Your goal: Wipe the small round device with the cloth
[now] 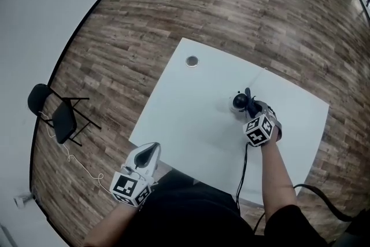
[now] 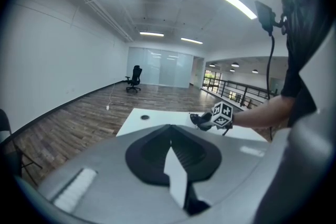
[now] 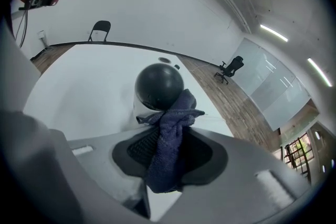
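Right gripper (image 3: 166, 136) clamped on a fuzzy, bunched dark-blue cloth (image 3: 176, 113) at the smooth black round device (image 3: 158, 86); left gripper (image 2: 170, 140) closed, empty.

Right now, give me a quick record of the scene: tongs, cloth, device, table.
right tongs: shut on the dark blue cloth
cloth: bunched, its tip seems to touch the device
device: small, black round top, white base, on the white table
left tongs: shut, empty, by the table's near edge
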Demonstrator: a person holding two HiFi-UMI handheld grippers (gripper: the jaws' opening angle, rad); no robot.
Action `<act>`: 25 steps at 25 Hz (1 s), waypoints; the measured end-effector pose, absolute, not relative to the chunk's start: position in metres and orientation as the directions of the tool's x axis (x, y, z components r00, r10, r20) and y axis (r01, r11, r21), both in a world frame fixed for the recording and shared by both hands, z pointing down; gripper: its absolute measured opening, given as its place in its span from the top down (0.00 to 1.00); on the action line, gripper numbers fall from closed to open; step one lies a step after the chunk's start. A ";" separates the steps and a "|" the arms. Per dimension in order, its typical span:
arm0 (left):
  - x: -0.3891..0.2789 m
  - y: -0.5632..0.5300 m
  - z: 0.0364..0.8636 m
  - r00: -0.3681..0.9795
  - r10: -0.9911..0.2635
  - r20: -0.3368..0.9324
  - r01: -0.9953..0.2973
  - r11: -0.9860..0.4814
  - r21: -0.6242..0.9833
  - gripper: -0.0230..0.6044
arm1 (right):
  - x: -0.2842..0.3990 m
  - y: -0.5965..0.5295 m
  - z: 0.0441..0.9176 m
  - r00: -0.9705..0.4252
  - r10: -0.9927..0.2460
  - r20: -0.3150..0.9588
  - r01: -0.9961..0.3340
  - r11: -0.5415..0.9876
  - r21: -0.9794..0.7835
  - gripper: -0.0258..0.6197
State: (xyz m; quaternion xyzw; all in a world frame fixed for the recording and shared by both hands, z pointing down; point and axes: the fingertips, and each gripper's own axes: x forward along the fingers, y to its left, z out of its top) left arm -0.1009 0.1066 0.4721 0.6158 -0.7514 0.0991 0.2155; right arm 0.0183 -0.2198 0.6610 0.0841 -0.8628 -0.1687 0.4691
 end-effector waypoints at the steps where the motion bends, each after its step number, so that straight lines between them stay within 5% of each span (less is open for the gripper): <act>1: -0.101 0.107 0.473 -0.147 -0.882 0.449 -0.968 0.221 0.117 0.95 | 0.019 -0.215 0.666 -0.529 -0.280 0.801 0.034 0.936 0.350 0.77; 8: -0.096 0.100 0.474 -0.120 -0.887 0.447 -0.976 0.189 0.112 0.95 | 0.023 -0.160 0.689 -0.475 -0.133 0.870 0.193 0.949 0.250 0.77; 13: -0.096 0.087 0.470 -0.095 -0.896 0.434 -0.980 0.161 0.117 0.95 | -0.005 -0.109 0.652 -0.625 -0.047 0.779 0.276 0.920 0.277 0.77; 17: -0.094 0.078 0.472 -0.072 -0.908 0.413 -0.980 0.141 0.140 0.95 | -0.006 -0.135 0.585 -0.762 -0.233 0.605 0.099 0.881 0.463 0.77; 20: -0.096 0.075 0.477 -0.064 -0.912 0.405 -0.977 0.140 0.162 0.95 | 0.005 -0.183 0.555 -0.730 -0.401 0.553 -0.016 0.819 0.574 0.77; 25: -0.100 0.076 0.478 -0.066 -0.914 0.399 -0.973 0.148 0.178 0.95 | 0.011 -0.223 0.586 -0.596 -0.454 0.662 0.085 0.785 0.614 0.77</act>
